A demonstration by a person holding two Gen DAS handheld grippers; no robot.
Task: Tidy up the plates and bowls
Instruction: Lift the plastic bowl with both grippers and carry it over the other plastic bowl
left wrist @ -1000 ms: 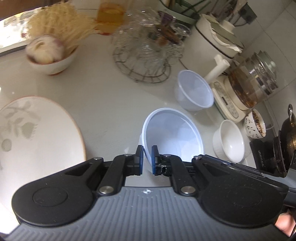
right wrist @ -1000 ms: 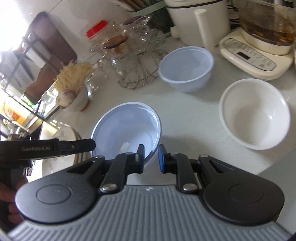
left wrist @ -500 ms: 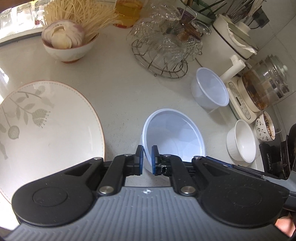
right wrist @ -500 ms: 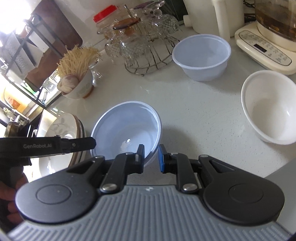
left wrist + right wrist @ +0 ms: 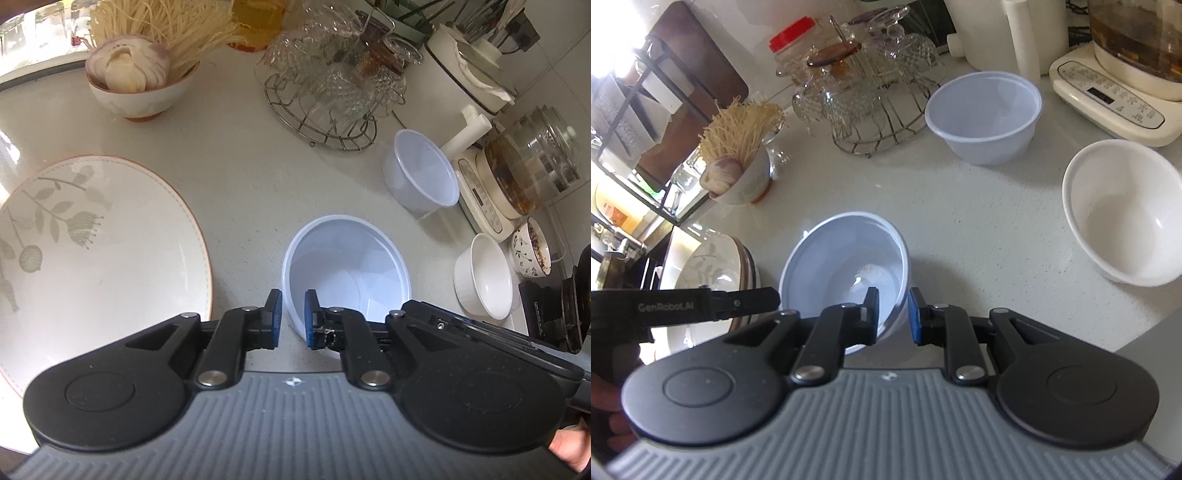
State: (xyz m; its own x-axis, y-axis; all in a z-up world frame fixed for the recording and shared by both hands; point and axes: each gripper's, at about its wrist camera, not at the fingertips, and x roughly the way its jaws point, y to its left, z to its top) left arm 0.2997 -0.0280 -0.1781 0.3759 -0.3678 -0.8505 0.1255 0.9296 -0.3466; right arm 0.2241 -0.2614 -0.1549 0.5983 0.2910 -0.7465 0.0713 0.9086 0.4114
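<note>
A translucent plastic bowl (image 5: 347, 273) hangs pinched at its rim by two hand-held grippers above a pale kitchen counter (image 5: 236, 192), and over the last second the pair has carried it away from the appliances toward the floral plate (image 5: 92, 251), which now fills much more of the left wrist view than it did a second ago. The left gripper (image 5: 293, 319) has its blue pads drawn in narrow, one outside the bowl's near wall and one inside, so it is clamped on the rim; the right gripper (image 5: 893, 315) grips the same bowl from the opposite side in the same way, one finger inside and one out. In the right wrist view the bowl tilts toward the left gripper's black arm, with the stack of plates (image 5: 713, 266) just beyond it at the counter's left edge. The shift suggests the bowl is being repositioned rather than set down yet; whether it actually clears the counter cannot be told for certain. A second translucent bowl (image 5: 421, 173) sits well apart beside the wire rack of glassware (image 5: 328, 96), and a white ceramic bowl (image 5: 1123, 214) stands near the kettle base (image 5: 1108, 99); nesting the carried bowl with its twin looks the likely aim, and both remain untouched on the counter.
</note>
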